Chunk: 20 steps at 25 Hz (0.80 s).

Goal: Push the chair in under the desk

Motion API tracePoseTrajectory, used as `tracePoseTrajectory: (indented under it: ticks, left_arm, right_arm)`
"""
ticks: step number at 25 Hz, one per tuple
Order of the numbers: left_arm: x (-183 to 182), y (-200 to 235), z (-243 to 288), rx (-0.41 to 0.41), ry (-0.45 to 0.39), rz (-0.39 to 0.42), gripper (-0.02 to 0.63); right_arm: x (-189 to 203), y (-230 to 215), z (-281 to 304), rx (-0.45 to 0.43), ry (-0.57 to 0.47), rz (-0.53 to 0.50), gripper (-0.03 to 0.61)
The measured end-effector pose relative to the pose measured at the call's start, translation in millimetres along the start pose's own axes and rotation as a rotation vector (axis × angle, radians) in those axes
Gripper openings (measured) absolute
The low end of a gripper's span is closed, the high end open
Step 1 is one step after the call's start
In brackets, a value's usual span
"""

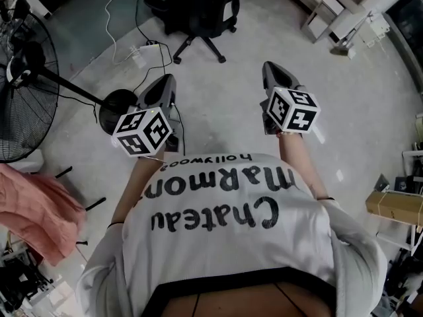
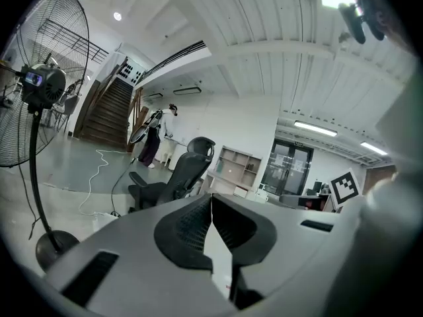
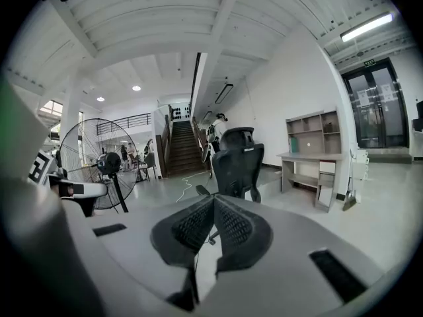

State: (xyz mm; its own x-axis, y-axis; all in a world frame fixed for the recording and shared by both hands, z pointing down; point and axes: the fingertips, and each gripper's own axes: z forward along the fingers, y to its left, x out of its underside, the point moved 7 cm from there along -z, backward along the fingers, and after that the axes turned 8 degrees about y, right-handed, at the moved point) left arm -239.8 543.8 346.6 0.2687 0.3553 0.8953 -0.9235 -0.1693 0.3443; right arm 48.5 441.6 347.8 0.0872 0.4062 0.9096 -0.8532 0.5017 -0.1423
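Observation:
A black office chair (image 1: 198, 12) stands on the grey floor some way ahead of me, apart from the light wooden desk (image 1: 317, 5) at the far right. In the left gripper view the chair (image 2: 178, 177) shows side on, and in the right gripper view the chair (image 3: 236, 160) shows its back, with the desk (image 3: 310, 167) to its right. My left gripper (image 1: 162, 83) and right gripper (image 1: 269, 68) are held side by side in front of my chest, well short of the chair. Both are shut with nothing between the jaws, as the left gripper (image 2: 211, 200) and right gripper (image 3: 213, 203) show in their own views.
A large pedestal fan (image 1: 20, 78) stands at the left with its round base (image 1: 119, 104) just beyond my left gripper. White and black cables (image 1: 142, 48) trail across the floor near the chair. Pink cloth (image 1: 39, 216) lies at the lower left, and boxes and shelving (image 1: 396, 207) at the right.

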Motion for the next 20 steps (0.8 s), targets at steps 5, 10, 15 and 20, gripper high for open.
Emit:
tracePoseTrajectory:
  ticks: [5,10,15,20]
  left_arm:
    - [-0.6,21.1,8.2,0.033,0.022,0.009,0.017]
    - [12.0,30.1,21.9,0.071,0.073,0.002,0.017]
    - [11.0,36.3,51.1,0.086,0.097,0.006,0.017]
    - [-9.0,50.0,96.5,0.073,0.082,0.004,0.017]
  right_arm:
    - [9.8,12.4,11.9,0.016,0.005,0.011,0.008]
    - [28.4,7.6,15.2,0.052,0.040,0.036,0.008]
    - [31.8,-9.3,37.1,0.050,0.065,0.048,0.008]
    - [16.4,-32.0,86.3,0.016,0.069,0.084,0.008]
